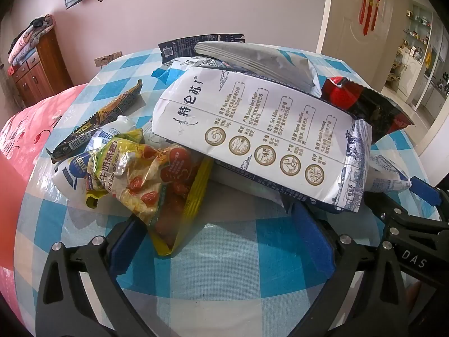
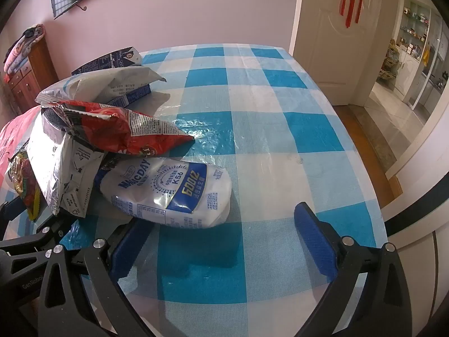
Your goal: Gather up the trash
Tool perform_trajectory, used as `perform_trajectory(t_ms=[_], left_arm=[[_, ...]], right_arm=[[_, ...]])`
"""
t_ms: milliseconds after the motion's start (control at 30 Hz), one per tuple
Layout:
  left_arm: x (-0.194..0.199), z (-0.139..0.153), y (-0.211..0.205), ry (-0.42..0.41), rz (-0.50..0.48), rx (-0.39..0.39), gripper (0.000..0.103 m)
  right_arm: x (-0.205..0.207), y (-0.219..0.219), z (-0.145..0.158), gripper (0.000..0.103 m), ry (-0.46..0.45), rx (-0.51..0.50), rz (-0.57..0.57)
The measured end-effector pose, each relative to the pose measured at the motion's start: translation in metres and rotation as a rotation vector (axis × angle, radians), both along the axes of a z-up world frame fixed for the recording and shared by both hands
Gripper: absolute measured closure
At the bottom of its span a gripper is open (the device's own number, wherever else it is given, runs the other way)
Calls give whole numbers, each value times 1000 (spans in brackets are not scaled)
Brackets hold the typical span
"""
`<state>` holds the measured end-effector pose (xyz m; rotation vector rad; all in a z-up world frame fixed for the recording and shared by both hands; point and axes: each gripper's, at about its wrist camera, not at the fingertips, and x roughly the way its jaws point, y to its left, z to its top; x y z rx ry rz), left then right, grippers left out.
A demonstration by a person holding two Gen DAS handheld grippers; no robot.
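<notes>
Lying between the released left fingers [image 1: 134,238], a yellow oatmeal packet [image 1: 157,179] is being straddled near the desk [image 1: 238,266] edge; right fingers [image 2: 314,233] released too.

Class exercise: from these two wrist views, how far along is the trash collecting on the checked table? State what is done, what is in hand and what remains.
Done: nothing visibly; no bin or bag shows.
In hand: nothing. The left gripper is open in front of the yellow oatmeal packet; the right gripper is open near the white pouch.
Left: the whole heap, including the large white milk bag and the red wrapper, lies on the table.
</notes>
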<state>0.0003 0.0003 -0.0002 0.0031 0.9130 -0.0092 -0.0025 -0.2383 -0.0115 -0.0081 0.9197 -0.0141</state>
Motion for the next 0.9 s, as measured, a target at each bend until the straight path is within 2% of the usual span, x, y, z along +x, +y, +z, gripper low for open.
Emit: perform_trajectory(t_ms=[400, 567, 700, 900], left_arm=[[-2, 0, 2, -3, -2, 7, 4], [-14, -4, 15, -4, -9, 5, 4], [-30, -2, 2, -7, -23, 16, 4], [-56, 4, 4, -36, -52, 43, 4]], right_arm=[[-15, 5, -3, 5, 4, 2, 56], [-45, 3, 1, 5, -8, 23, 89], [-66, 0, 1, 5, -12, 17, 92], [-93, -4, 20, 5, -74, 17, 82]])
